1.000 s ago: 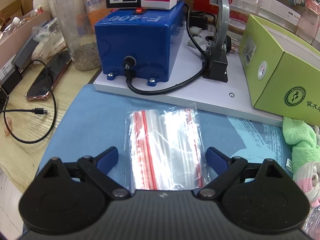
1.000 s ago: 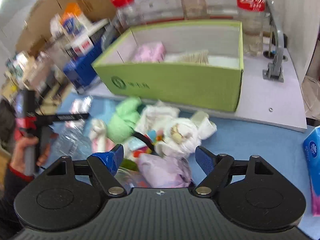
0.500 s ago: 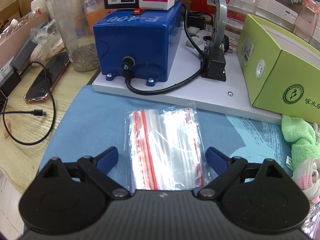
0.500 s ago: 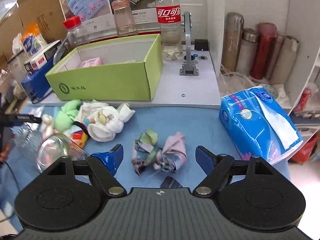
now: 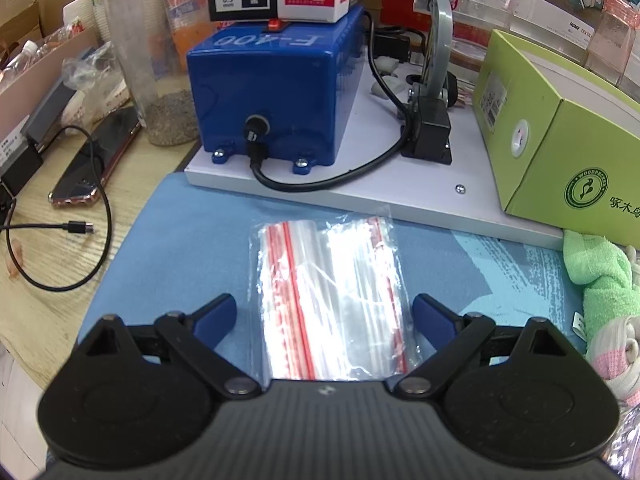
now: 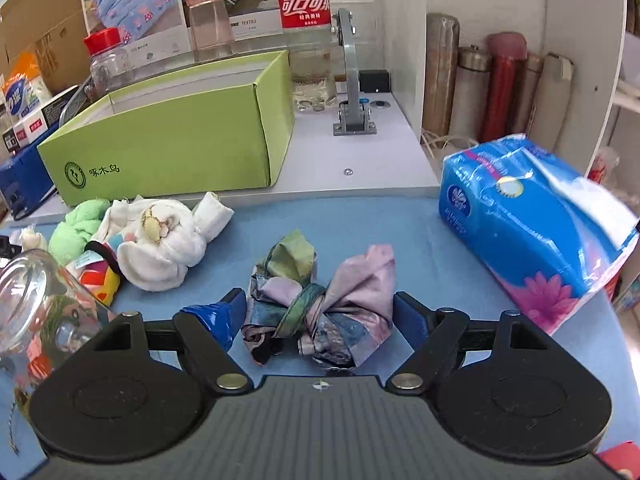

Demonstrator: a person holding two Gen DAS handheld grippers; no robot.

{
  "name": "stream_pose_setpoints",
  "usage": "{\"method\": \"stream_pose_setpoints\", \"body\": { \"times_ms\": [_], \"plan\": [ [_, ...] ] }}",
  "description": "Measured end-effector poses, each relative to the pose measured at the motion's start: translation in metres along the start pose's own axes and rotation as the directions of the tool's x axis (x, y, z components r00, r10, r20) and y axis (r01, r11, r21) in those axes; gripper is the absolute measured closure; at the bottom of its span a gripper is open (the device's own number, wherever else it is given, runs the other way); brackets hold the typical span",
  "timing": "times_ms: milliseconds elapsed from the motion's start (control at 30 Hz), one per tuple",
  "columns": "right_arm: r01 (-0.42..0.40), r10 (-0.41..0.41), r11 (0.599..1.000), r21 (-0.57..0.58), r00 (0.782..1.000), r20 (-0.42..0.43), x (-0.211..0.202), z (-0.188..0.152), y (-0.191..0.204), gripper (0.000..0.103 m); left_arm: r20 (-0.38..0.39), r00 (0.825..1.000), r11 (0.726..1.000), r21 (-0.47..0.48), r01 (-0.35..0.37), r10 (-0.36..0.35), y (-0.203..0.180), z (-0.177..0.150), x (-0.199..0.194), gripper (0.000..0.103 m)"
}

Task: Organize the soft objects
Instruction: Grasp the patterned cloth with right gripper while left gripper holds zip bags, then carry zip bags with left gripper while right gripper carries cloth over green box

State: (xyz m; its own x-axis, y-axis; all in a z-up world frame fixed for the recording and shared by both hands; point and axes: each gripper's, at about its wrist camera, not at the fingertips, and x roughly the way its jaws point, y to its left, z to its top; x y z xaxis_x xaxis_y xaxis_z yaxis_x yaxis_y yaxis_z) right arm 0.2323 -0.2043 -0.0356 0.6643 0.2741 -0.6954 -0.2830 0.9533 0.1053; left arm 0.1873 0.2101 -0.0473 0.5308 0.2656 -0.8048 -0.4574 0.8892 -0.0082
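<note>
The left gripper point(image 5: 324, 316) is hovering over the blue mat point(image 5: 192, 216) with its jaws standing wide apart, gripping nothing. A stack of clear zip bags point(image 5: 328, 296) is lying flat on the mat between the jaws, reaching ahead of them and apart from both blue pads. Ahead of the jaws a blue machine point(image 5: 272, 96) is sitting on a white board point(image 5: 400, 196), and a green box point(image 5: 560, 140) is standing ahead to the right. A green towel point(image 5: 600, 276) is lying right of the jaws. Left of the jaws, off the mat, a phone point(image 5: 96, 160) and a black cable point(image 5: 64, 232) are resting on the wooden counter point(image 5: 44, 300).

The right gripper point(image 6: 320, 316) is also holding its jaws apart, with a crumpled floral cloth point(image 6: 320, 304) sitting on the mat between them; the left pad is lying just beside the cloth, and whether either pad is touching it I cannot tell. Ahead to the left, a white sock bundle point(image 6: 160, 244) and the green towel point(image 6: 76, 228) are lying near the open green box point(image 6: 172, 144). A glass jar point(image 6: 36, 312) is lying left of the jaws. A blue tissue pack point(image 6: 536, 220) is sitting ahead to the right.
</note>
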Motion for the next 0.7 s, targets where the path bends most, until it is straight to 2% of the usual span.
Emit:
{"method": "stream_pose_setpoints", "body": {
  "times_ms": [100,200,500,533,600,700],
  "plan": [
    [-0.02,0.02,1.0,0.014,0.999,-0.03,0.012,-0.002,-0.001,0.034,0.002,1.0,1.0,0.008,0.005,-0.005,0.0,0.0,0.0,0.009],
    [0.043,-0.044,0.995,-0.093,0.999,-0.012,0.017,-0.004,0.007,0.034,0.002,1.0,1.0,0.018,0.013,-0.013,0.001,0.0,0.0,0.009],
    [0.049,-0.047,0.996,-0.081,0.999,0.019,0.02,-0.004,0.001,0.029,0.018,0.999,0.998,0.045,0.039,-0.04,0.006,-0.006,-0.005,0.011],
    [0.047,-0.045,0.996,-0.079,0.999,0.029,0.019,-0.005,0.0,0.031,0.023,0.999,0.998,0.048,0.044,-0.045,0.007,-0.007,-0.008,0.015],
    [0.046,-0.041,0.996,-0.071,0.997,0.058,0.018,-0.009,0.0,0.037,0.035,0.998,0.997,0.05,0.055,-0.057,0.013,-0.009,-0.016,0.051],
    [0.006,-0.004,1.0,-0.024,0.997,0.078,0.009,-0.013,-0.006,0.046,0.007,0.99,0.99,0.016,0.139,-0.139,0.028,-0.009,-0.024,0.064]
  ]
}}
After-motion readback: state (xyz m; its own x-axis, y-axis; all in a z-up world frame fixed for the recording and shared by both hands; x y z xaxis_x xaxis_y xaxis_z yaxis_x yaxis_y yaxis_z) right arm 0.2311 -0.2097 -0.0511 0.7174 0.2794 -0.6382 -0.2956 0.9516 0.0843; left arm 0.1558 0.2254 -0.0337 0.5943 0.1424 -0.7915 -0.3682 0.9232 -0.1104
